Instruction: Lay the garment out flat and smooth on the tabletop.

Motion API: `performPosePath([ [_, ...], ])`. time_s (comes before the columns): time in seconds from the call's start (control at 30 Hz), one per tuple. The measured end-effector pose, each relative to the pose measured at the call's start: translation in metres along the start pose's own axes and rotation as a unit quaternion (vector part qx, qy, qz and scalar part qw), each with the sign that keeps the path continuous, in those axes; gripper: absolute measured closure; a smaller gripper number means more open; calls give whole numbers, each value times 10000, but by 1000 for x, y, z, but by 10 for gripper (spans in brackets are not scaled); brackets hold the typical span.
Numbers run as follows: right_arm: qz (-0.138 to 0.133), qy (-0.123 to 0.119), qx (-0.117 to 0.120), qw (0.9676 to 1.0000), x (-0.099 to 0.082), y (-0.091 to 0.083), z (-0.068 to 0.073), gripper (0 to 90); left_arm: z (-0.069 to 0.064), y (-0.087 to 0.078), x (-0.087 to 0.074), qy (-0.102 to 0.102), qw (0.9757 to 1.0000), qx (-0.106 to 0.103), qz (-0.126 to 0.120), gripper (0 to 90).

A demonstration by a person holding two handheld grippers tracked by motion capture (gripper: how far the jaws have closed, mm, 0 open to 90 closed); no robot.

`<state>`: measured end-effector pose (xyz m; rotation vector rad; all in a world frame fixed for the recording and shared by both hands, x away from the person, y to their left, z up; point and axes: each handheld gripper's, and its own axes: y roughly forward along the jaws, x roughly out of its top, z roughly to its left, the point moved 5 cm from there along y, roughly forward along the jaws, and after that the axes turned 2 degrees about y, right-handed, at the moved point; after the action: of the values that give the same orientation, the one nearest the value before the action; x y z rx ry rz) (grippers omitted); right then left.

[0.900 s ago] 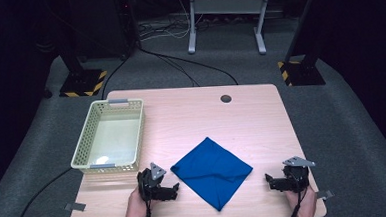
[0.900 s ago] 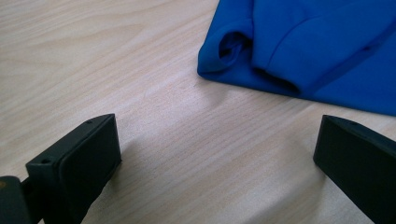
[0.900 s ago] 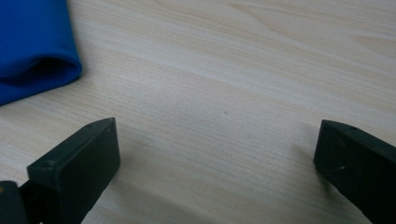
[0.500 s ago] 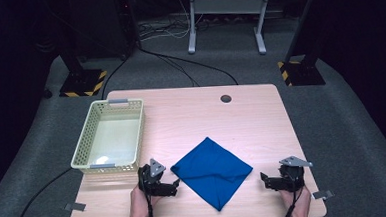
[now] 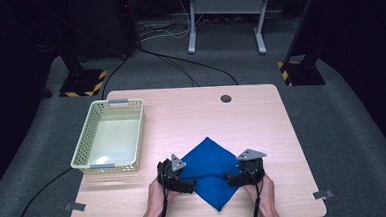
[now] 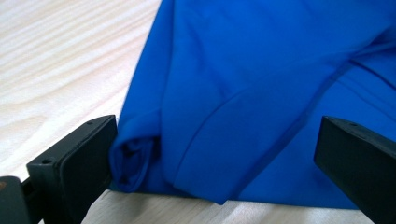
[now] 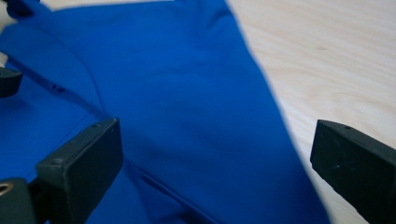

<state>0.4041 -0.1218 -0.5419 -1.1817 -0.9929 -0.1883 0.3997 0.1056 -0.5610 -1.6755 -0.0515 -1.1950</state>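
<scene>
- Nearest the desk's front edge, the person's two hands came in from the bottom of the high view, each carrying a gripper.
- The left gripper [image 5: 180, 179] sat at the left corner of the blue cloth [image 5: 209, 170], jaws spread wide. In the left gripper view, the folded cloth [image 6: 261, 93] lay between the jaws, and its rolled corner was right against the left jaw without being pinched.
- The right gripper [image 5: 237, 179] sat at the cloth's right side, jaws equally wide. In the right gripper view, the cloth's [image 7: 177, 107] edge ran diagonally between the jaws, with bare desk [image 7: 336, 60] beyond it.
- The cloth lay flat on the desk [image 5: 191, 113] as a diamond, one point toward the person and one away; the two grippers faced each other across its left-right diagonal. Both looked about equally near, so the coming grasp appeared to turn on each pair of jaws closing on its own side corner.
- Farther back and to the left stood an empty cream plastic basket [image 5: 83, 152], well apart from the cloth.
- At the desk's far edge was a round cable hole [image 5: 225, 98].
</scene>
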Motion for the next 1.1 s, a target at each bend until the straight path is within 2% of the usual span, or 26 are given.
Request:
performPosePath([
  [0.17,196,-49,30,9998,-7,13,6,26,-1,1,-3,39,10000,1,-2,0],
  [0.27,218,-180,-74,9996,-12,12,9,33,-3,0,-4,16,10000,35,-12,3],
  [0.4,276,-290,-101,9991,-14,9,11,39,-4,-1,-5,30,10000,67,-21,5],
  [0.5,126,-304,-97,9994,-5,1,14,45,-4,-1,-5,16,10000,56,-17,4],
  [0.6,22,-507,-44,9987,12,-3,27,61,-4,-1,-5,16,10000,55,-17,4],
  [0.67,-2,-610,98,9981,22,0,37,81,-4,-1,-5,14,10000,53,-16,4],
  [0.8,124,-759,419,9962,36,15,57,172,-4,-1,-5,16,10000,52,-11,5],
  [0.87,210,-813,598,9947,39,24,65,260,-4,-1,-5,11,10000,47,-8,4],
  [1.0,450,-890,701,9925,41,41,75,377,-4,0,-5,8,10000,43,-14,5],
  [1.1,524,-1018,591,9917,39,48,80,455,-4,0,-5,8,10000,48,-16,5],
])
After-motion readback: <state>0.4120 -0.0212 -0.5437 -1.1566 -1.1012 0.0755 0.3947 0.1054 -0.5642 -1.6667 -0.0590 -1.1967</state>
